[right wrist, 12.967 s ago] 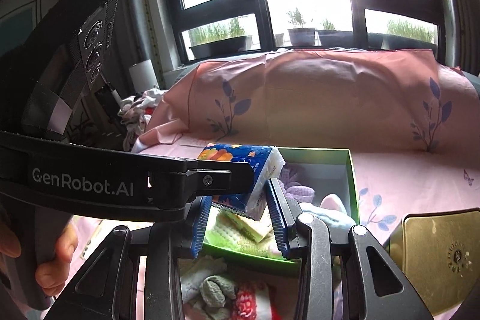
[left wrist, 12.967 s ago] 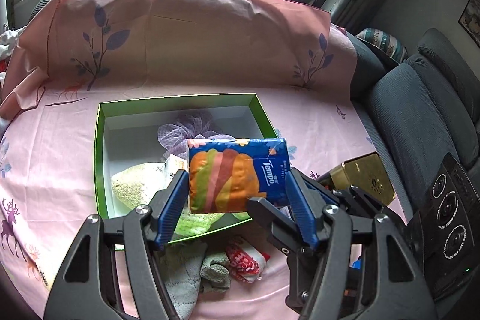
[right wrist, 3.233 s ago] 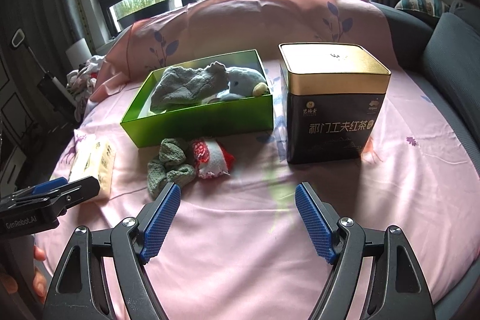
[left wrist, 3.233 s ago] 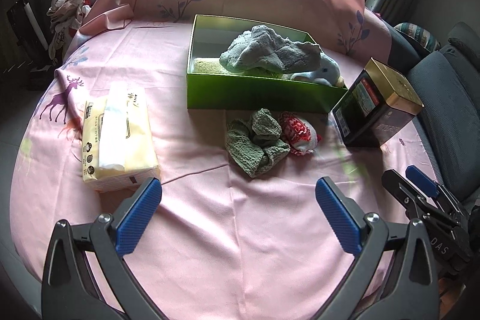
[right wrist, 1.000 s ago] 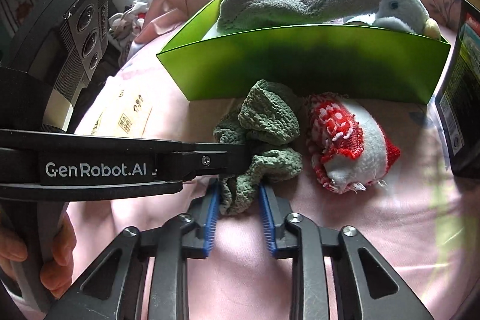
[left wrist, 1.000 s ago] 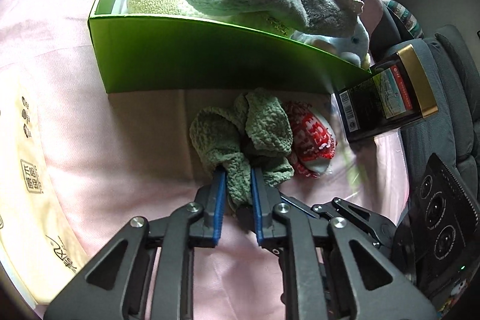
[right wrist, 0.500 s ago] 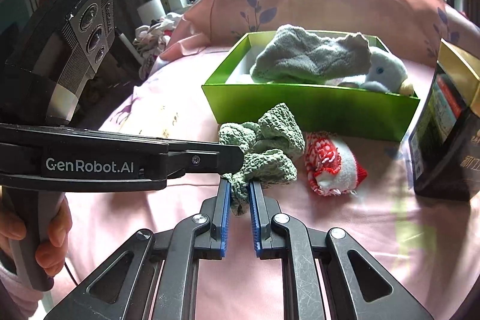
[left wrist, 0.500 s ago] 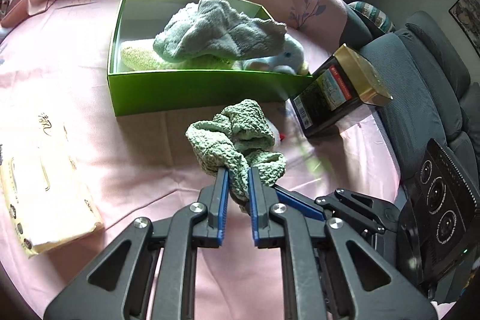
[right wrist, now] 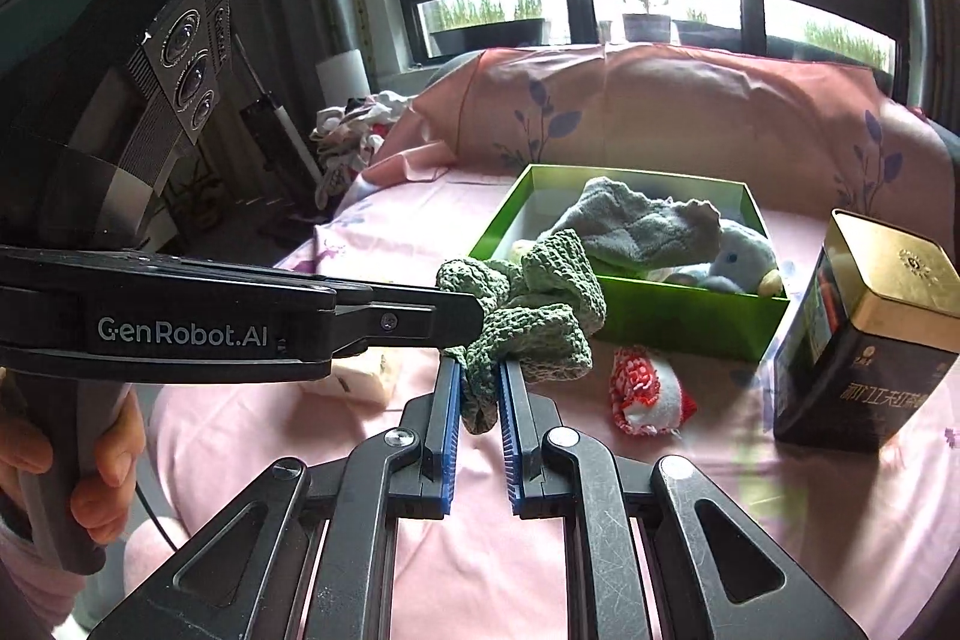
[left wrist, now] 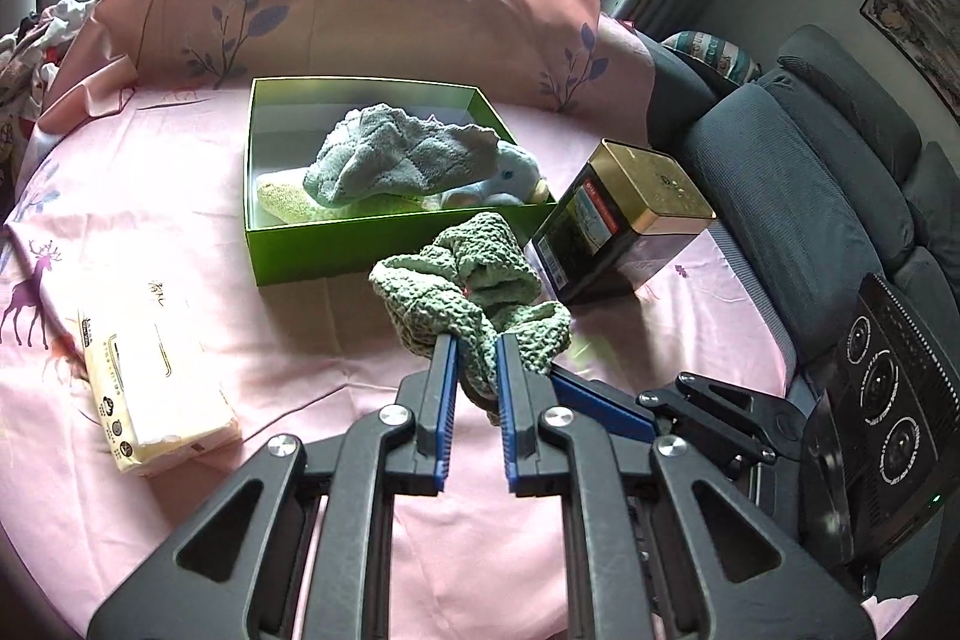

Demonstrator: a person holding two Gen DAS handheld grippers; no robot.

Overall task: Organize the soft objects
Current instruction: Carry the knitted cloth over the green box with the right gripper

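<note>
A second ago the green knitted cloth (left wrist: pixel 474 286) lay on the pink sheet (left wrist: pixel 180 196) in front of the box; now you have lifted it up, and it hangs in the air between both of your tools.

Around you there is a green box (left wrist: pixel 336 244) on the sheet. In it lie a grey towel (left wrist: pixel 396 157), a blue soft toy (left wrist: pixel 510 178) and a pale green cloth (left wrist: pixel 288 202). A black tin with a gold lid (left wrist: pixel 624 226) stands just beside the box, on its right. A pack of tissues (left wrist: pixel 150 388) lies well to the left. A small red and white knitted thing (right wrist: pixel 645 391) sits on the sheet in front of the box, below the cloth. The near wall of the box stands between the hanging cloth and the inside of the box.

Your left gripper (left wrist: pixel 475 361) is pressed together on the bottom fold of the green knitted cloth. Your right gripper (right wrist: pixel 480 382) pinches the same cloth from the other side. The two tools cross right at the cloth, and most of it bunches up just past their tips, in front of the box and a little above its near wall. Your hand (right wrist: pixel 90 466) holds the left tool's handle.
</note>
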